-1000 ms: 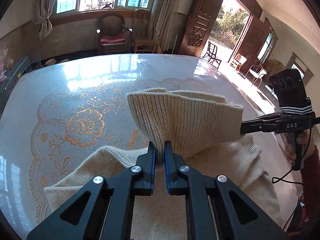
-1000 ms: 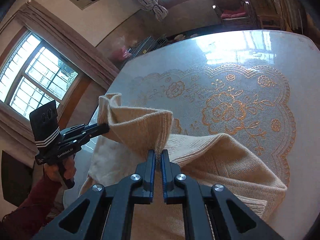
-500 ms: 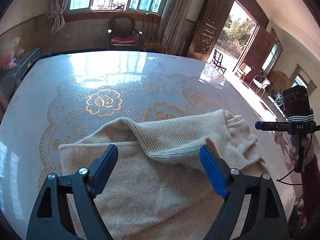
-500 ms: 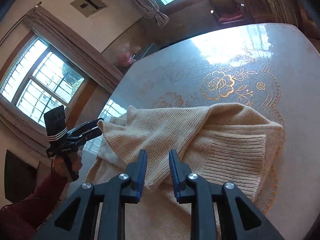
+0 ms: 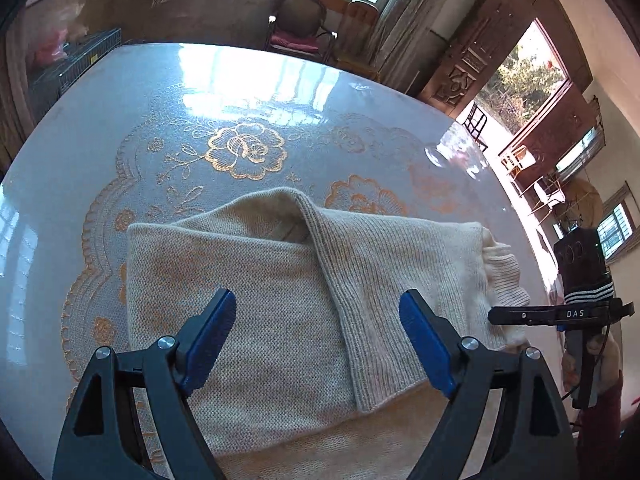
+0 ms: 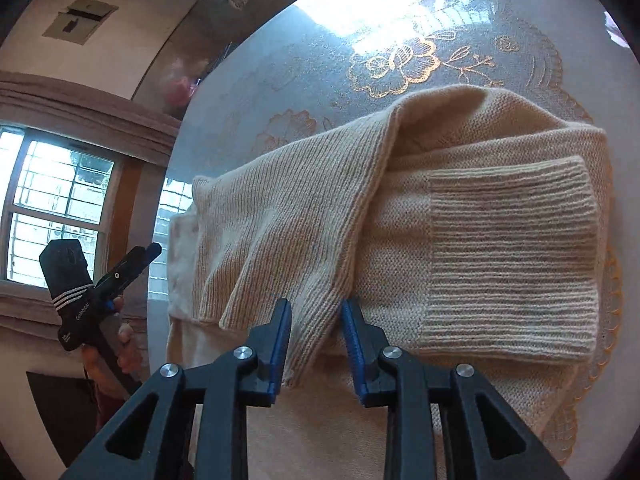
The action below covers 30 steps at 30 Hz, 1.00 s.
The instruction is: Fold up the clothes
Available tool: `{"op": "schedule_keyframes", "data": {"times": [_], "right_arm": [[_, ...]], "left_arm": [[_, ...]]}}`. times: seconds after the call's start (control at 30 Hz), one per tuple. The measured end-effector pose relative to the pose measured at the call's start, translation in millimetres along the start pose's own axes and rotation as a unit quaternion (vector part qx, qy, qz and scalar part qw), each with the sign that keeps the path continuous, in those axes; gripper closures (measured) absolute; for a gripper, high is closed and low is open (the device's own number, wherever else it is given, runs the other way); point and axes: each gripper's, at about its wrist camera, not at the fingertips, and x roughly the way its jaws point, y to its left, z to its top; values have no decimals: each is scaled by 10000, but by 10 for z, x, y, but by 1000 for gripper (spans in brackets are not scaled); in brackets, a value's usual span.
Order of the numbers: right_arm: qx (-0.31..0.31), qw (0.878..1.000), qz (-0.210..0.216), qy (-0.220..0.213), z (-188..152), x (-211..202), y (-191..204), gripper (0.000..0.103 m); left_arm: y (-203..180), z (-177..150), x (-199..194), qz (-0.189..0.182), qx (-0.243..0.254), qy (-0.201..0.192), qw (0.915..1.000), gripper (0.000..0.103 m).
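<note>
Tabletop point(image 5: 240, 92) bare across upper half of left wrist frame; free passage there. Folded sweater point(image 5: 280, 300) fills lower centre. Chairs point(image 5: 300, 36) beyond far edge.

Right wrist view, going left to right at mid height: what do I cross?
Window → left gripper in a hand → folded-over sleeve → ribbed cuff → tablecloth's gold scalloped edge.

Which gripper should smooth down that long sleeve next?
Probably the right gripper: its open blue pads sit either side of the cream knitted sweater's diagonal sleeve. The left gripper hovers open over the sweater's flat body.
</note>
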Motion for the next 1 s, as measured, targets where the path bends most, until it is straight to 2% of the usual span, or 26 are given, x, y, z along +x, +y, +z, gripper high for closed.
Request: {"op": "schedule_keyframes", "data": {"times": [0.03,0.07,0.17,0.27,0.3,0.4,0.43,0.5,0.57,0.67,0.73,0.87,0.93,1.0], "right_arm": [[-39,10000,-23,18,-1,21,-3,81],[-114,9999,-106,20,-4,23,6,94],[-502,9967,-643,-48,-24,-64,95,98],[-887,9890,-1177,-115,-44,-150,183,98],[-950,9877,-1236,-78,-53,-162,190,98],[-859,9909,-1026,141,-109,-138,118,90],[-828,9912,-1023,113,-125,-155,102,77],[-729,9913,-1057,-271,-99,-322,84,76],[-744,9901,-953,-716,-64,-509,151,76],[-806,9934,-231,-782,-30,-556,284,76],[-878,9939,-279,-607,-6,-433,366,76],[-789,9926,-920,-115,-21,-122,297,76],[-732,9913,-1086,-89,-47,-107,235,79],[-712,9921,-1007,-250,-79,-238,234,79]], "left_arm": [[-54,-21,50,109,106,81,9999,17],[-107,-42,98,216,214,158,9994,17],[-251,-87,204,525,563,335,9965,26],[-299,-134,281,849,716,470,9927,26],[-278,-142,282,832,670,493,9931,26],[-216,-163,279,772,531,550,9941,26],[-194,-155,247,719,467,512,9950,26],[-166,-136,189,766,355,475,9953,26],[-214,-137,155,803,449,421,9949,26],[-338,-155,134,661,550,368,9956,26],[-439,-178,179,748,712,370,9940,26],[-498,-230,327,888,793,597,9911,26],[-429,-260,378,906,686,713,9910,26],[-339,-261,313,684,529,731,9936,26]]}}
